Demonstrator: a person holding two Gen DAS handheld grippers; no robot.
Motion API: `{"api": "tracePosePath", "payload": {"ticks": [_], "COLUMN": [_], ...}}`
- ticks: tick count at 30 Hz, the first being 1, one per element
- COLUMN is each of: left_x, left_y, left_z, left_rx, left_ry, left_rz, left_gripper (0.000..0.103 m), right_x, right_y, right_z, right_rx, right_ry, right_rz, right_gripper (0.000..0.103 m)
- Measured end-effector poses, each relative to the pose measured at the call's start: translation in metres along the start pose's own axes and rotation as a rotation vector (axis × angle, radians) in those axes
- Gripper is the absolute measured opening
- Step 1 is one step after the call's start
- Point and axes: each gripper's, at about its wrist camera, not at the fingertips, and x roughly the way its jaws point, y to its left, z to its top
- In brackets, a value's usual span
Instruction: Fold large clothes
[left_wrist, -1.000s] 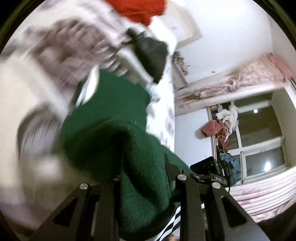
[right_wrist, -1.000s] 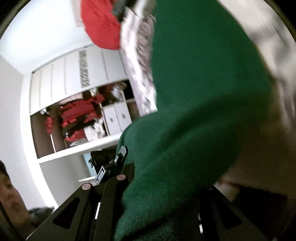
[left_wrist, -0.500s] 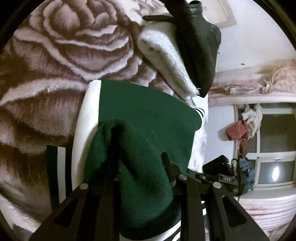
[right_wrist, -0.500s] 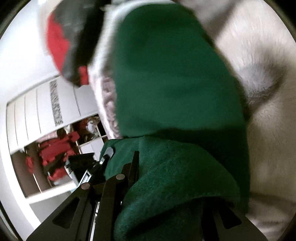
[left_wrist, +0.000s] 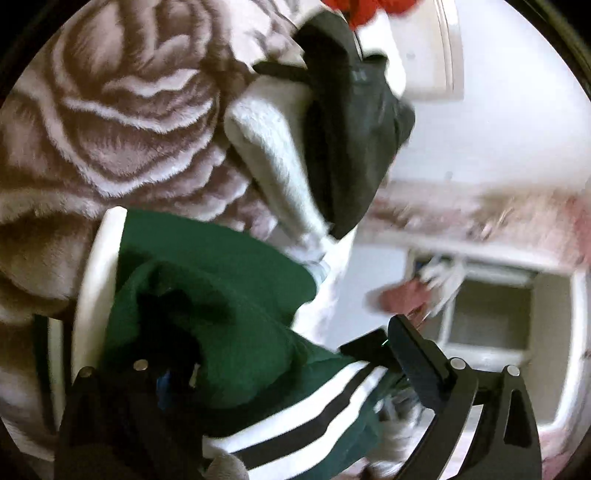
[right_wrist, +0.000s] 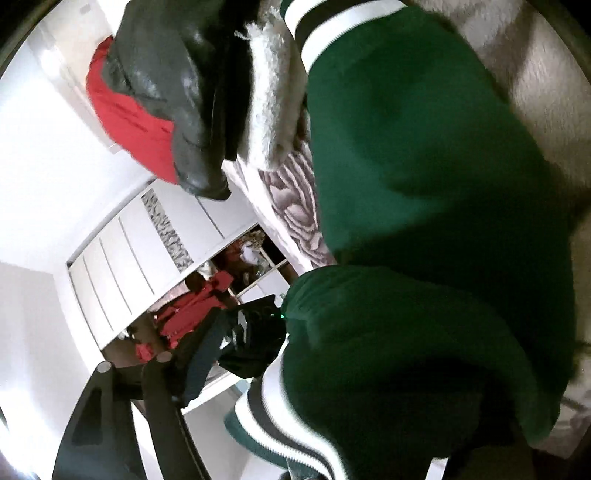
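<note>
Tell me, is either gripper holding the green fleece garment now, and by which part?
Neither. Both grippers' jaws have just been opening; the left gripper and right gripper stand wide around the green fleece garment's striped hem, unclamped.

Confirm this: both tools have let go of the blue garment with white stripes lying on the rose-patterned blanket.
Wrong on colour only: the garment is green, as both wrist views show. The rest holds: the left tool and right tool have just opened, and it lies on the rose-patterned blanket.

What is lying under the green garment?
The green garment lies on a rose-patterned plush blanket, which shows around its edges. Whatever is directly beneath the garment's bunched folds is covered and cannot be seen.
</note>
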Motion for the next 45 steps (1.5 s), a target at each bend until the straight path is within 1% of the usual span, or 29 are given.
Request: {"api": "tracePosePath", "payload": {"ticks": [3, 6, 7, 8, 9, 11, 13, 14, 15, 16, 17, 20, 22, 23, 24, 26, 27, 29, 30, 32, 33, 34, 36, 37, 40, 41, 43, 44, 45], "left_x": [-0.006, -0.022, -0.028, -0.035, -0.039, -0.041, -0.039, -0.038, -0.039, -0.04, -0.042, -0.056, -0.066, -0.07, -0.076, -0.083, -0.084, -0.083, -0.083, -0.082, -0.081, -0.082, -0.084, -0.088, -0.093, -0.094, -0.093, -0.091, -0.088], "left_y": [0.002, -0.017, -0.024, -0.038, -0.047, -0.067, -0.072, -0.069, -0.065, -0.062, -0.057, -0.035, -0.017, -0.011, 0.002, 0.021, 0.031, 0.045, 0.048, 0.053, 0.054, 0.053, 0.049, 0.046, 0.041, 0.041, 0.047, 0.054, 0.062], "left_z": [0.004, 0.008, 0.01, 0.009, 0.008, -0.002, -0.019, -0.033, -0.047, -0.06, -0.08, -0.128, -0.154, -0.164, -0.177, -0.193, -0.2, -0.211, -0.218, -0.226, -0.228, -0.231, -0.236, -0.242, -0.251, -0.253, -0.26, -0.262, -0.264], "left_rx": [-0.037, 0.026, 0.058, 0.119, 0.174, 0.301, 0.367, 0.391, 0.411, 0.425, 0.439, 0.427, 0.369, 0.34, 0.287, 0.206, 0.166, 0.123, 0.111, 0.091, 0.084, 0.078, 0.072, 0.075, 0.098, 0.108, 0.135, 0.141, 0.142], "left_ry": [-0.048, -0.152, -0.181, -0.221, -0.244, -0.294, -0.316, -0.329, -0.343, -0.353, -0.38, -0.434, -0.465, -0.474, -0.487, -0.487, -0.486, -0.494, -0.497, -0.515, -0.517, -0.521, -0.52, -0.52, -0.506, -0.499, -0.476, -0.458, -0.439], "left_rz": [-0.085, -0.15, -0.132, -0.076, -0.012, 0.177, 0.334, 0.421, 0.492, 0.552, 0.649, 0.778, 0.82, 0.823, 0.821, 0.813, 0.822, 0.843, 0.845, 0.853, 0.854, 0.855, 0.859, 0.858, 0.868, 0.879, 0.948, 0.991, 1.027], "left_gripper": [0.1, 0.1, 0.1, 0.1, 0.1, 0.1, 0.1, 0.1, 0.1, 0.1, 0.1, 0.1, 0.1, 0.1, 0.1, 0.1, 0.1, 0.1, 0.1, 0.1, 0.1, 0.1, 0.1, 0.1, 0.1, 0.1, 0.1, 0.1, 0.1], "right_x": [-0.002, -0.008, -0.014, -0.02, -0.031, -0.044, -0.056, -0.059, -0.059, -0.056, -0.052, -0.042, -0.031, -0.024, -0.016, 0.003, 0.013, 0.033, 0.04, 0.05, 0.051, 0.049, 0.03, 0.017, -0.035, -0.059, -0.092, -0.106, -0.118], "right_y": [0.009, 0.027, 0.035, 0.044, 0.062, 0.085, 0.095, 0.096, 0.092, 0.086, 0.074, 0.031, 0.005, -0.005, -0.014, -0.027, -0.032, -0.027, -0.021, -0.016, -0.013, -0.013, -0.018, -0.023, -0.051, -0.068, -0.104, -0.121, -0.136], "right_z": [0.009, 0.014, 0.014, 0.015, 0.013, 0.008, 0.002, -0.003, -0.006, -0.008, -0.008, -0.001, 0.017, 0.028, 0.041, 0.064, 0.072, 0.075, 0.074, 0.068, 0.062, 0.058, 0.048, 0.042, 0.0, -0.026, -0.072, -0.093, -0.107], "right_rx": [0.0, -0.08, -0.128, -0.184, -0.278, -0.42, -0.545, -0.611, -0.656, -0.681, -0.706, -0.713, -0.694, -0.681, -0.669, -0.628, -0.614, -0.634, -0.652, -0.641, -0.655, -0.635, -0.539, -0.48, -0.298, -0.218, -0.084, -0.042, -0.023], "right_ry": [0.02, 0.022, 0.015, 0.004, -0.039, -0.091, -0.154, -0.18, -0.176, -0.157, -0.116, -0.001, 0.051, 0.065, 0.082, 0.123, 0.141, 0.15, 0.158, 0.177, 0.161, 0.147, 0.08, 0.047, -0.063, -0.119, -0.195, -0.228, -0.246], "right_rz": [0.002, -0.06, -0.094, -0.138, -0.19, -0.271, -0.448, -0.561, -0.64, -0.686, -0.728, -0.766, -0.752, -0.731, -0.675, -0.591, -0.574, -0.573, -0.548, -0.517, -0.529, -0.514, -0.464, -0.415, -0.237, -0.166, -0.081, -0.084, -0.123], "right_gripper": [0.087, 0.087, 0.087, 0.087, 0.087, 0.087, 0.088, 0.088, 0.088, 0.088, 0.089, 0.089, 0.089, 0.089, 0.089, 0.096, 0.103, 0.103, 0.102, 0.082, 0.058, 0.048, 0.041, 0.039, 0.037, 0.037, 0.038, 0.04, 0.048]}}
